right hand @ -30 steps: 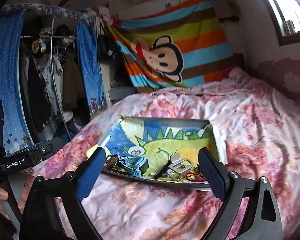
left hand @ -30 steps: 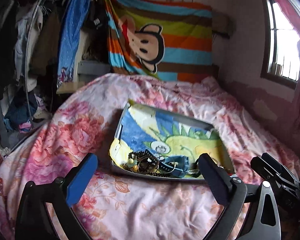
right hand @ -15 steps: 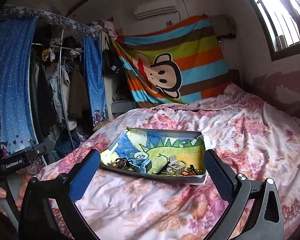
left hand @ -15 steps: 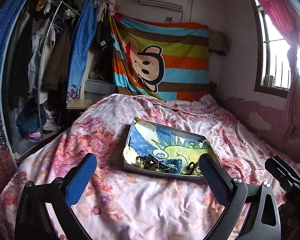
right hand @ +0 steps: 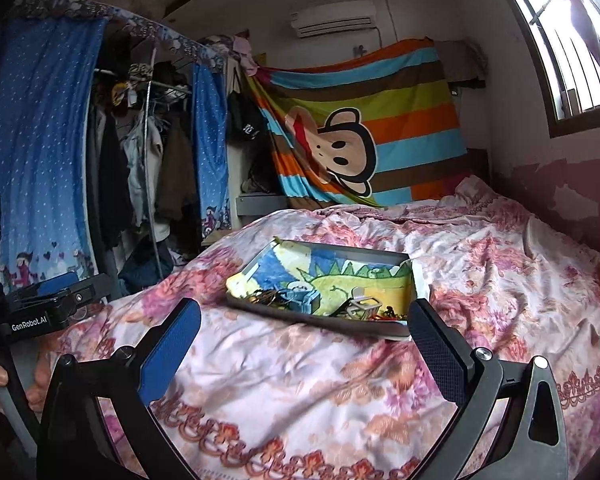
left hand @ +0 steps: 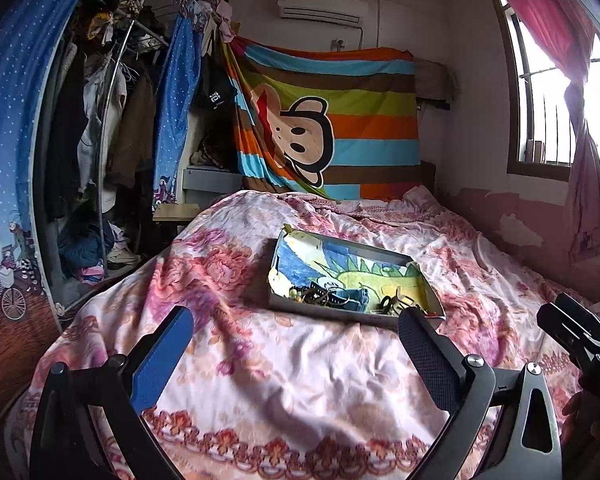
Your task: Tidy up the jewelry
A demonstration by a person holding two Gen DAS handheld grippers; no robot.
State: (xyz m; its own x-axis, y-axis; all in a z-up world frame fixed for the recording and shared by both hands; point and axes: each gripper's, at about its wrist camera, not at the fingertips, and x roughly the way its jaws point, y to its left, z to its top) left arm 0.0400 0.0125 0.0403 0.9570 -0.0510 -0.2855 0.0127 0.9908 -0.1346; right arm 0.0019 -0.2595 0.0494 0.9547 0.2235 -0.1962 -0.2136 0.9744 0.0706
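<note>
A shallow grey tray lined with a dinosaur cartoon cloth lies on the floral bed; it also shows in the right wrist view. Jewelry is piled at its near edge: dark beads and chains, a blue watch, a pale hair clip. My left gripper is open and empty, held back from the tray over the bedspread. My right gripper is open and empty, also short of the tray.
The floral bedspread covers the bed. An open wardrobe with hanging clothes stands at the left. A striped monkey blanket hangs on the back wall. A window is at the right.
Both grippers have pulled back and risen away from the tray, which now looks smaller and farther off. Both stay open and empty.
</note>
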